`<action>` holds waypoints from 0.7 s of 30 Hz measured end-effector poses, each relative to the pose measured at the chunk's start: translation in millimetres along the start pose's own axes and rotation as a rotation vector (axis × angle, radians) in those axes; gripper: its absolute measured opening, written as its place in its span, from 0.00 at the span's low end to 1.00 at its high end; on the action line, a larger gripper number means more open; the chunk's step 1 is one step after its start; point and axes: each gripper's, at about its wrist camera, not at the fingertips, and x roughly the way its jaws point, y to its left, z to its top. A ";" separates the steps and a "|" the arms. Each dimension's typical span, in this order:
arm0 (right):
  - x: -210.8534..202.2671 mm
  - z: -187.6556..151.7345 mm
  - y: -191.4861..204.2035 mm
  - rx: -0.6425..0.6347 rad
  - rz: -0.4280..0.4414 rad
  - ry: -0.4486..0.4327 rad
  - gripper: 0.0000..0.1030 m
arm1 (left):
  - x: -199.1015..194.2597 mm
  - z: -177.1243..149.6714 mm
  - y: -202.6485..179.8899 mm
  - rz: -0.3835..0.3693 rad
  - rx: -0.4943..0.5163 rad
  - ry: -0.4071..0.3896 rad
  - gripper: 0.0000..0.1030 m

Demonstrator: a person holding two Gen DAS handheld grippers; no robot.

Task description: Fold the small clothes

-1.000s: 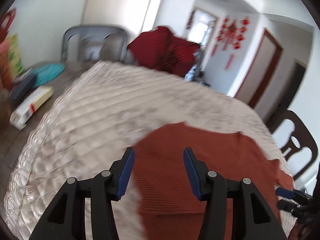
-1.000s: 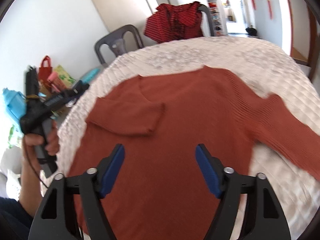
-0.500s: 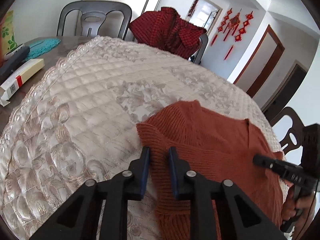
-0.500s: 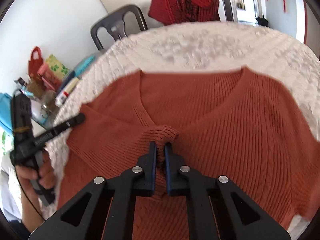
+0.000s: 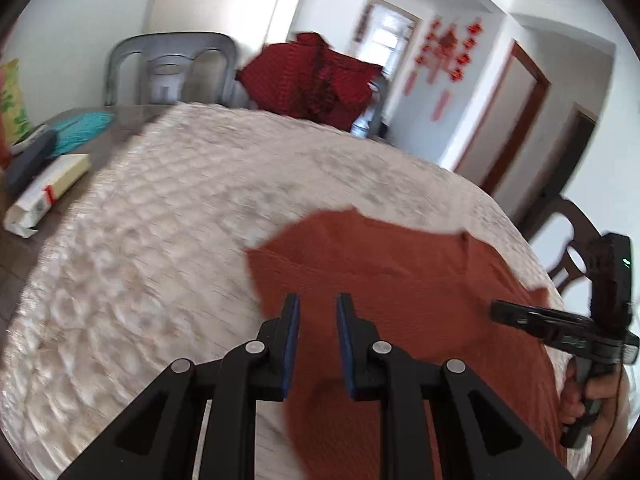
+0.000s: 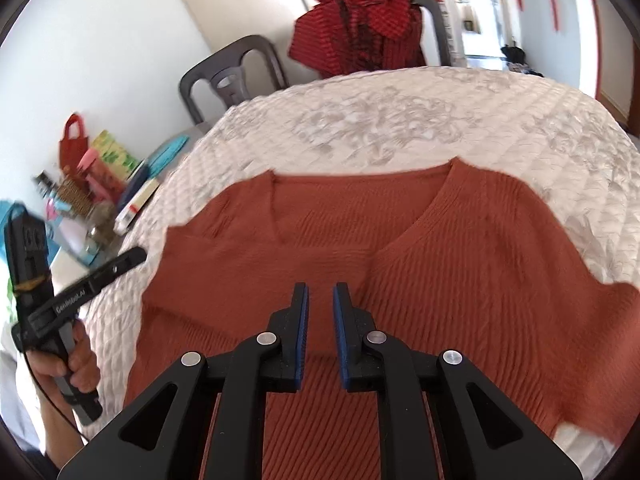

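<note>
A rust-orange knit sweater (image 5: 400,300) (image 6: 460,248) lies front up on the quilted table cover (image 5: 160,240), its left sleeve folded in over the body. My left gripper (image 5: 318,304) sits at the sweater's left edge, jaws nearly together, and orange fabric fills the narrow gap. In the right wrist view the left gripper (image 6: 140,256) shows by that same edge, held in a hand. My right gripper (image 6: 320,292) hovers over the chest below the V-neck. Its jaws are opening with nothing pinched between them. It also shows as the right gripper (image 5: 498,307).
A red garment (image 6: 360,36) hangs over a chair at the far side. A grey chair (image 5: 168,68) stands beside it and a dark chair (image 5: 572,232) at the right. A long box (image 5: 48,188), bags and bottles (image 6: 92,184) crowd the left table edge.
Both grippers went from wide open to nearly shut. The right one pinched a bunch of fabric at mid-chest, then let it go as its jaws parted slightly. The left one stayed narrow at the sweater's edge.
</note>
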 end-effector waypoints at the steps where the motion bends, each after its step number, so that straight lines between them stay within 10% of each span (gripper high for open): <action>1: 2.1 -4.6 2.3 -0.013 -0.003 0.016 0.12 | 3.7 -4.6 -5.9 -0.005 0.026 0.022 0.20; 21: -13.4 -27.9 -19.2 0.041 -0.021 0.023 0.12 | -10.2 -35.2 -12.0 0.048 0.026 0.068 0.25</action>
